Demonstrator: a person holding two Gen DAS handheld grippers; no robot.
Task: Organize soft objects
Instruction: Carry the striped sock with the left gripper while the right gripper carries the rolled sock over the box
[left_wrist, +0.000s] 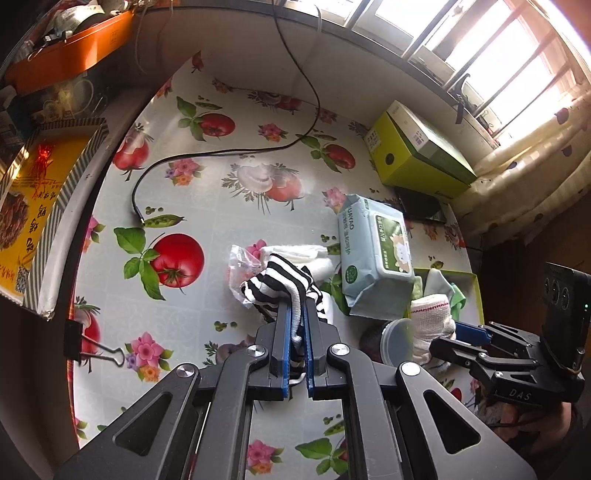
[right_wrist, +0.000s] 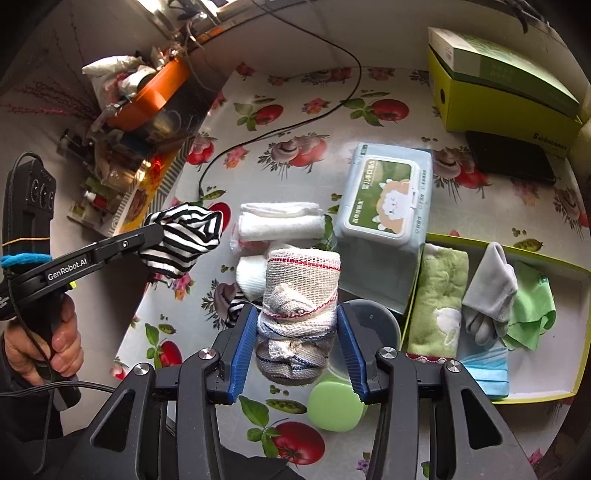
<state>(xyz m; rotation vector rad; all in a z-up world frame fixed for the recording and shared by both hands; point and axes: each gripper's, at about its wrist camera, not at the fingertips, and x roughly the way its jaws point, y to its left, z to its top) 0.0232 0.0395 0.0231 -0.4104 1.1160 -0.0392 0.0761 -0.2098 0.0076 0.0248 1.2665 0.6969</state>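
Observation:
My left gripper (left_wrist: 298, 314) is shut on a black-and-white striped cloth (left_wrist: 277, 282), which hangs above the table; the same striped cloth (right_wrist: 183, 238) shows in the right wrist view at the left gripper's tip (right_wrist: 153, 236). My right gripper (right_wrist: 297, 325) is shut on a rolled beige mesh cloth with red and blue stitching (right_wrist: 299, 295), held above the table. That roll (left_wrist: 430, 321) appears at the right of the left wrist view. A folded white towel (right_wrist: 279, 219) and a small white roll (right_wrist: 251, 275) lie on the table. A yellow-green tray (right_wrist: 524, 254) holds a green towel (right_wrist: 436, 295), a grey glove (right_wrist: 489, 291) and a light green cloth (right_wrist: 532, 314).
A wet-wipes pack (right_wrist: 388, 199) lies beside the tray. A clear container (right_wrist: 373, 332) and a green lid (right_wrist: 332, 404) sit below my right gripper. A yellow-green box (right_wrist: 495, 85), a black cable (left_wrist: 221, 151), a binder clip (left_wrist: 79, 341) and an orange bin (left_wrist: 74, 48) surround the flowered tablecloth (left_wrist: 236, 103).

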